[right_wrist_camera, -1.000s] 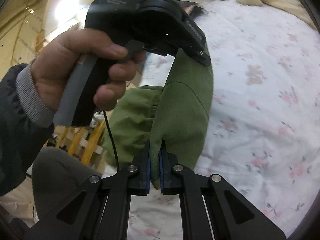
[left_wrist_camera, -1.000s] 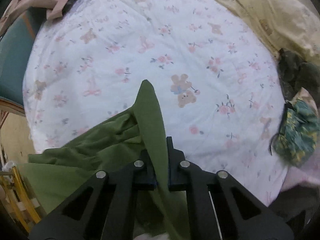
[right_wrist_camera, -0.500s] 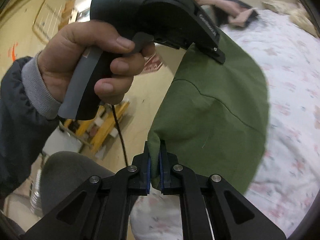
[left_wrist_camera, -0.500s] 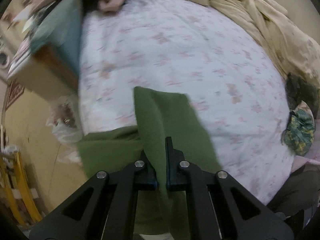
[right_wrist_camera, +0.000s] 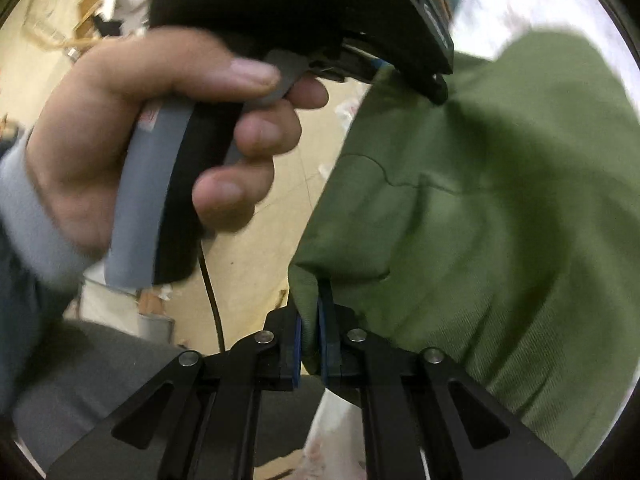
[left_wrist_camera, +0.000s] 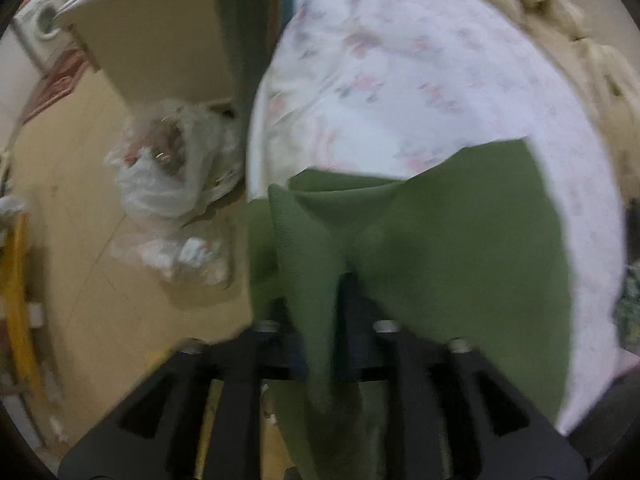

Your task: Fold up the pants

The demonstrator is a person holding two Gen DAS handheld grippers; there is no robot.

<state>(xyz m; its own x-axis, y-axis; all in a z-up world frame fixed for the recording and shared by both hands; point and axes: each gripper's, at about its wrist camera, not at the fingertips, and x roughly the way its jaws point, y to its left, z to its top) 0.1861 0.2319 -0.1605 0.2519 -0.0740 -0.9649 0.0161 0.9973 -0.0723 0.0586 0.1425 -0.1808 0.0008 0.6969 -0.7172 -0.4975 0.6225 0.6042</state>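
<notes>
The green pants (left_wrist_camera: 460,248) hang stretched in the air between both grippers, above the edge of the floral bed sheet (left_wrist_camera: 400,80). My left gripper (left_wrist_camera: 320,320) is shut on a ribbed fold of the pants. My right gripper (right_wrist_camera: 310,320) is shut on another edge of the pants (right_wrist_camera: 480,220). In the right wrist view the person's hand (right_wrist_camera: 160,140) holds the left gripper's body (right_wrist_camera: 320,20), which pinches the cloth at the top. The frames are blurred by motion.
A clear plastic bag (left_wrist_camera: 168,172) with rubbish lies on the tan floor beside the bed. A beige cabinet (left_wrist_camera: 160,40) stands at the bed's head end. A crumpled yellow blanket (left_wrist_camera: 580,52) lies along the far side. A yellow frame (left_wrist_camera: 16,300) is at the left.
Both grippers have swung left and lifted the pants; the cloth has spread wider between them. The left view now looks past the bed edge at the floor and the plastic bag.
</notes>
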